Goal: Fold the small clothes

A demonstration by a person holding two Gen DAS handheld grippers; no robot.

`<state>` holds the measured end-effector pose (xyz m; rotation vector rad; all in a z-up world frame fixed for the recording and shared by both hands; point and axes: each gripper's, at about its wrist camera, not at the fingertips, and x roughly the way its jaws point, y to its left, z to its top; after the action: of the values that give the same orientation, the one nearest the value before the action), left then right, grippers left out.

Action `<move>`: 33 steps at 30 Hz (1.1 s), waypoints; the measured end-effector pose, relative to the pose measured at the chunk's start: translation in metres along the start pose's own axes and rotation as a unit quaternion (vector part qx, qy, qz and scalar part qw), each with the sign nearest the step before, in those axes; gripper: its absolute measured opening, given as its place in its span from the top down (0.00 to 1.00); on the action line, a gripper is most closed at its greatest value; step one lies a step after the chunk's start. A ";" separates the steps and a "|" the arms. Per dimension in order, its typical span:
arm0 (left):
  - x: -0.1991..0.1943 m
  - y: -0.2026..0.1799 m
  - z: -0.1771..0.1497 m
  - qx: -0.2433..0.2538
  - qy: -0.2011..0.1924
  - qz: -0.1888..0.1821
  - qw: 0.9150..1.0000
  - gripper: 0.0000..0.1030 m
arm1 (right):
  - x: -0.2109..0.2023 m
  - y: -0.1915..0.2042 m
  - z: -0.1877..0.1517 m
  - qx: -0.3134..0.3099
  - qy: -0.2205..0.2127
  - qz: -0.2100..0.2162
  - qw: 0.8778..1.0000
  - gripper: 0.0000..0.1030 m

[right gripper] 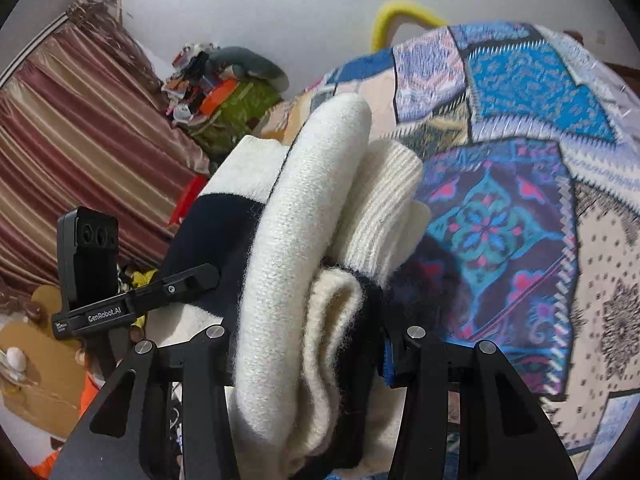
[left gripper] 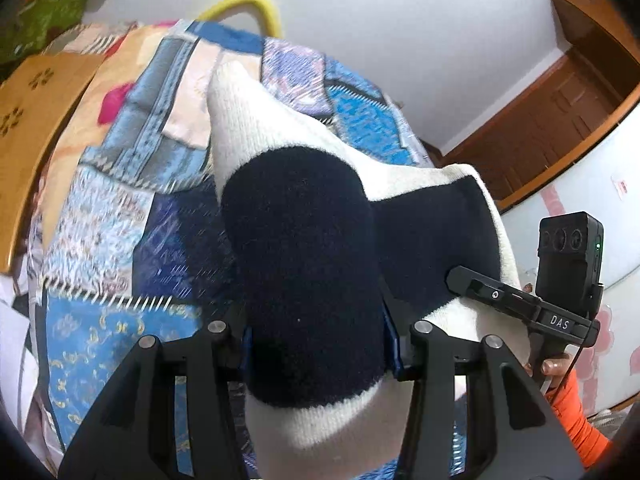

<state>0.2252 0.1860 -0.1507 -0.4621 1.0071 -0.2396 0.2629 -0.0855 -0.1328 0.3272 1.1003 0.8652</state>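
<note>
Cream and navy knit, that's the sweater [left gripper: 304, 264] both grippers have hold of, lifted clear over a patchwork quilt [left gripper: 120, 208] on the bed. Left gripper [left gripper: 316, 340] has a thick navy-and-cream bunch stuffed between its jaws, pinched from both sides, blue pad just peeking out at the right edge. Right gripper [right gripper: 308, 344] is doing the same with a folded cream wad, ribbed hem sticking out past the jaws toward the far side. The two are close together, so the sweater bunches up between them instead of hanging flat. Over on the right, a hand [left gripper: 554, 366] in an orange sleeve [left gripper: 576, 420] grips the right handle. Yellow hoop [left gripper: 244, 4] pokes up behind the quilt, striped curtain [right gripper: 80, 152] off to the left.
</note>
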 end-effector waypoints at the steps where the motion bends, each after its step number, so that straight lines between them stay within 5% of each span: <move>1: 0.005 0.007 -0.002 -0.006 0.005 0.001 1.000 0.53 | 0.007 -0.003 -0.001 0.003 0.007 0.000 1.000 0.59; 8: 0.048 0.044 -0.017 -0.034 0.049 0.004 0.998 0.50 | 0.039 -0.022 -0.011 0.018 0.053 -0.020 0.998 0.59; 12: 0.050 0.054 -0.020 -0.045 0.039 -0.015 0.998 0.45 | 0.038 -0.030 -0.014 0.019 0.058 -0.022 0.998 0.56; 17: 0.040 0.050 -0.024 -0.030 0.030 0.014 0.999 0.41 | 0.023 -0.031 -0.023 0.017 0.047 -0.035 0.998 0.50; 25: -0.002 0.031 -0.023 0.009 -0.021 0.089 0.996 0.42 | -0.029 -0.005 -0.029 -0.027 -0.021 -0.074 0.997 0.49; 33: -0.078 -0.040 -0.029 0.096 -0.133 0.139 0.977 0.42 | -0.099 0.049 -0.039 -0.087 -0.138 -0.080 0.983 0.49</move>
<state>0.1608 0.1746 -0.0860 -0.1673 0.7659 -0.0221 0.1888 -0.1350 -0.0565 0.2036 0.7759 0.7420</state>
